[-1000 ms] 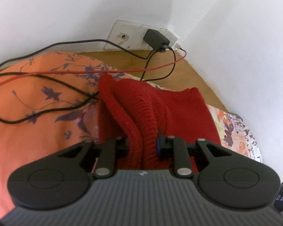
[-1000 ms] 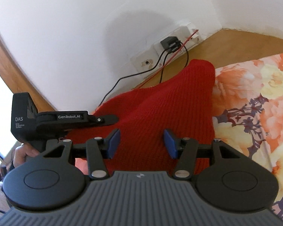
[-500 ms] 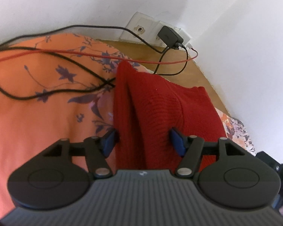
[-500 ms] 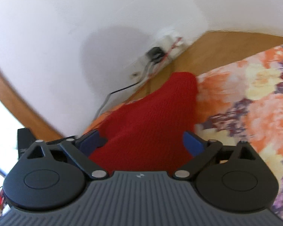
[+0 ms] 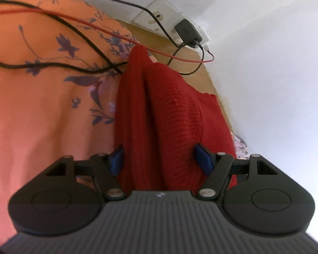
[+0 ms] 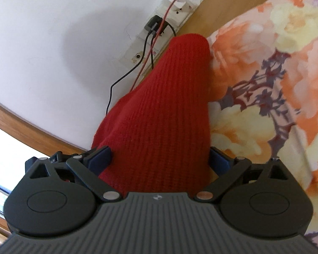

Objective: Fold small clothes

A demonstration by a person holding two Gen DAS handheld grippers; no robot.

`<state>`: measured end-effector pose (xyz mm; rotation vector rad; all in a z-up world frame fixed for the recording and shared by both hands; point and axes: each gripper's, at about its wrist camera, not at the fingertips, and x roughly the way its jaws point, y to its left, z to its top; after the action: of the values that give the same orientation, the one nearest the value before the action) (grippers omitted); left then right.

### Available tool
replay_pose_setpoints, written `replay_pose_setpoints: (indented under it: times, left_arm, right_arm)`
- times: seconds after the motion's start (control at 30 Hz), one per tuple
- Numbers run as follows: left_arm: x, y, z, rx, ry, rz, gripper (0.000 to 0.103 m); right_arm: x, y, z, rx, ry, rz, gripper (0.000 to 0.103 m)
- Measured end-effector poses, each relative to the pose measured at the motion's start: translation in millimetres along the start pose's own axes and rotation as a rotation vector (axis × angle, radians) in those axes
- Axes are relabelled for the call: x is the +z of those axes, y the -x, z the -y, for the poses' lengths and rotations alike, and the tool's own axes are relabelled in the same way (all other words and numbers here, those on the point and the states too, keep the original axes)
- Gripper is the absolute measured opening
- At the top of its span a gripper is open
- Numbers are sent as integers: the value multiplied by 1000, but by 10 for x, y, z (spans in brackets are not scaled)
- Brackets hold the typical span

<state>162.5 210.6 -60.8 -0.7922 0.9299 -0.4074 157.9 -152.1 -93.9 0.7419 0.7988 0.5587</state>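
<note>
- Released a second ago, the red knitted garment (image 5: 169, 114) is now lying bunched on the floral bed cover (image 5: 42, 110), between spread jaws of the left gripper (image 5: 161, 160) and right gripper (image 6: 160, 158).
- Outer edges are best being re-pinched evenly, clear of the cables (image 5: 80, 33).

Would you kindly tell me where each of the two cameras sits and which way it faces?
Left wrist: sits on the left gripper, looking forward over the red knit garment and orange bedspread toward the wall socket; jaws apart.
Right wrist: sits on the right gripper, looking along the garment toward the socket; jaws apart.
Shared: garment, socket, black charger.
</note>
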Motion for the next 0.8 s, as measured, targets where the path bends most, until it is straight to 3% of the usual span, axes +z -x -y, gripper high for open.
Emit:
replay_pose_setpoints:
  times: [0.17, 0.3, 0.4, 0.8]
  left_arm:
    - [-3, -60, -44, -53, 26, 1, 70]
    - [-2, -26, -30, -70, -2, 11, 51]
    - [15, 45, -39, -84, 9, 13, 44]
    - [-172, 610, 459, -120, -68, 80, 42]
  right_arm:
    - [-53, -106, 20, 30, -44, 12, 99]
    - [-97, -54, -139, -17, 8, 50, 84]
    - [-100, 51, -250, -28, 5, 81, 77]
    - [-157, 730, -778, 71, 91, 156, 72]
